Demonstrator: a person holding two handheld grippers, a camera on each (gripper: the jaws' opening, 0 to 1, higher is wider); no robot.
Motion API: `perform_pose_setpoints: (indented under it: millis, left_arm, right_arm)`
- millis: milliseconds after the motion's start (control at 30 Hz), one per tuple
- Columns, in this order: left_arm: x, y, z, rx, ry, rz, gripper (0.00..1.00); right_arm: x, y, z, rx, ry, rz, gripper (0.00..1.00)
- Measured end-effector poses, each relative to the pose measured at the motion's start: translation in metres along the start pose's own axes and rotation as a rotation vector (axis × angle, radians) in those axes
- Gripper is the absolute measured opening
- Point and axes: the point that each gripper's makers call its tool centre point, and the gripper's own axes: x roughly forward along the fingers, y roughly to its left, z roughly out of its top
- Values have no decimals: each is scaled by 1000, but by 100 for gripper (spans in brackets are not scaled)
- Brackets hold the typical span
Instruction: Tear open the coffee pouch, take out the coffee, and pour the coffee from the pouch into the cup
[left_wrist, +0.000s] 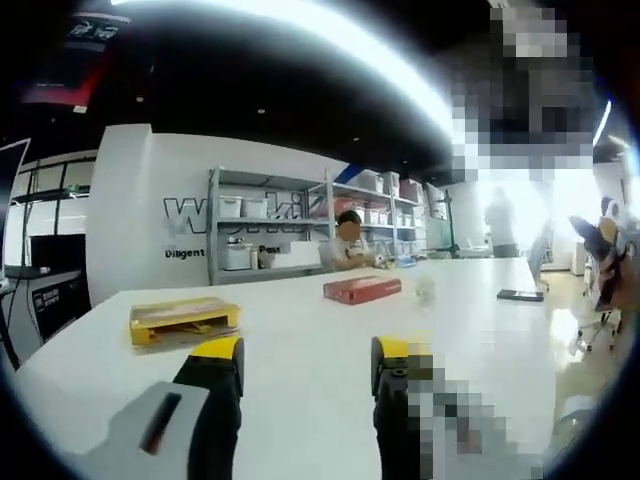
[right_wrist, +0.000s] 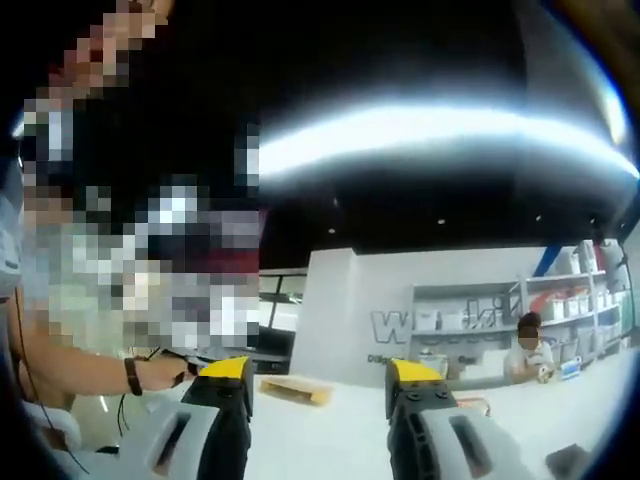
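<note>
Left tool (left_wrist: 305, 365) sits at the bottom of the left gripper view, yellow-tipped jaws wide apart, nothing between them, just bare white bench (left_wrist: 300, 330) showing through the gap. Plenty of open surface ahead of it. Up and left of the jaws lies a flat yellow box (left_wrist: 184, 321), close to the bench's left edge, which falls away toward the lower left of the frame. Further out, centre frame, a red box (left_wrist: 361, 289) lies flat, and just right of it a small pale object (left_wrist: 425, 289), too blurred to name. Far right, a dark phone (left_wrist: 520, 295) lies near the bench's right edge. Past the far edge a seated person (left_wrist: 348, 245) faces this way, grey shelving (left_wrist: 270, 225) with white bins behind.

Over to the right gripper view: right tool (right_wrist: 318, 385) at the bottom, jaws also spread, holding nothing, tilted up so dark ceiling takes the top half. A person's hand (right_wrist: 160, 373) with a dark wristband sits at lower left, just beside the left jaw. Between the jaws, further back, the yellow box (right_wrist: 295, 390) lies on the bench.

I cannot tell where the coffee pouch or cup is.
</note>
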Motion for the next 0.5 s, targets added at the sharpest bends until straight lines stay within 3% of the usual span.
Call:
perform_pose_setpoints:
  millis: [267,500]
  left_arm:
    - [18,21,-17,-15,31,35,55]
    - [26,28,-18,-23,33,58,55]
  right_arm:
    - [3,4,-2,10,3,14,53]
    - [-1,-2,5,7,-13,2,53]
